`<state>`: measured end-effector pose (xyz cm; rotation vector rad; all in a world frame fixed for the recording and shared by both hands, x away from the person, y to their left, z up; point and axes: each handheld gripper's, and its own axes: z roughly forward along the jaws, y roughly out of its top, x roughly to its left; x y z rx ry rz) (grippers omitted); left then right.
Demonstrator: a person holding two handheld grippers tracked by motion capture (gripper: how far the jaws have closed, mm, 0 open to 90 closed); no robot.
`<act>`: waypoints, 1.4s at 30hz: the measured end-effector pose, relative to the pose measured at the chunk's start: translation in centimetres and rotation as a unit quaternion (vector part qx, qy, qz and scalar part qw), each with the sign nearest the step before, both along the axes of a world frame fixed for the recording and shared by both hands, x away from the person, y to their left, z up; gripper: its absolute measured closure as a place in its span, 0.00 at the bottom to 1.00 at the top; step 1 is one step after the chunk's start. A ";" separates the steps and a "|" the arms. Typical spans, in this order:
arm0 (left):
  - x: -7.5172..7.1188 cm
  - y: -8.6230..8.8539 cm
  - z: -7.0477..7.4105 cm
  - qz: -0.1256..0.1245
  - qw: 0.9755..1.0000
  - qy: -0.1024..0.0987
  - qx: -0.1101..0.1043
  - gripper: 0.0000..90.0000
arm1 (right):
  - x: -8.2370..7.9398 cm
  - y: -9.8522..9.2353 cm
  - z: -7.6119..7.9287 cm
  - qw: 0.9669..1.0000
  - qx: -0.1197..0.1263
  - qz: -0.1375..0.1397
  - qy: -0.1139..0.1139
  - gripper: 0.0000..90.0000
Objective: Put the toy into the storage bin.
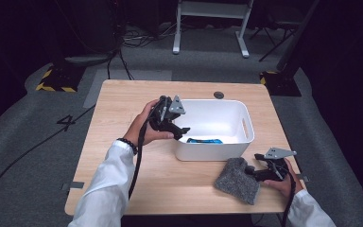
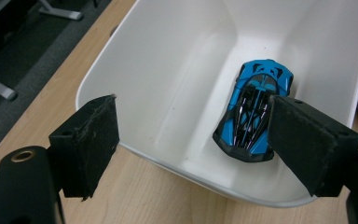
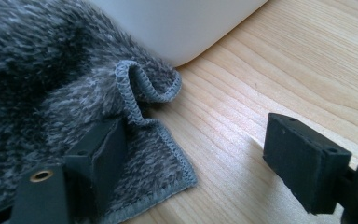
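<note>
Hovering over the near-left corner of the white bin [image 1: 246, 113], the left gripper [image 2: 193, 135] has its jaws apart with nothing between the pads. No earlier frame, so motion unrecorded. Blue toy car [image 2: 254, 109] lies on the bin floor below, just inside the right-hand jaw, untouched; its long axis runs roughly along the jaws' line of sight. Right gripper [image 3: 200, 158] rests low on the worktop [image 1: 123, 156], jaws wide; one jaw sits on the edge of the grey cloth [image 3: 42, 79], the other on bare wood.
</note>
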<state>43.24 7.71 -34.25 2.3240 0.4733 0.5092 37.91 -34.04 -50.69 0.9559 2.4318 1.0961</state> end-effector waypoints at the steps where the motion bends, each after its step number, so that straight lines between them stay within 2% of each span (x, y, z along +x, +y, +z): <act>1: -0.2 0.2 0.1 0.005 1.000 -0.006 0.001 0.19 | 0.0 0.0 0.0 1.000 0.000 0.000 0.000 0.24; 4: -0.5 0.8 0.1 0.007 1.000 -0.005 -0.008 0.18 | 0.0 0.0 0.0 1.000 0.000 -0.001 -0.001 0.24; 10: -1.5 1.8 0.3 0.016 1.000 -0.020 -0.008 0.18 | 0.0 0.0 0.0 1.000 0.000 -0.002 0.000 0.24; 20: -2.8 3.6 -0.1 0.039 0.999 -0.033 0.008 0.18 | -0.1 0.0 0.0 1.000 0.000 -0.003 0.000 0.24; 23: -3.3 4.0 -0.5 0.045 0.998 -0.034 0.009 0.18 | -0.1 0.0 0.0 1.000 0.000 -0.003 0.000 0.24; 28: -4.2 4.6 -1.0 0.048 0.998 -0.037 -0.010 0.19 | -0.1 0.0 0.0 1.000 0.000 -0.003 0.000 0.24; 34: -5.1 5.3 -2.2 0.049 0.998 -0.030 -0.008 0.18 | 0.0 0.0 0.0 1.000 0.000 -0.003 0.000 0.24; 42: -5.7 6.6 -4.0 0.066 0.998 -0.019 -0.004 0.18 | 0.0 0.0 0.0 1.000 0.000 -0.003 0.000 0.24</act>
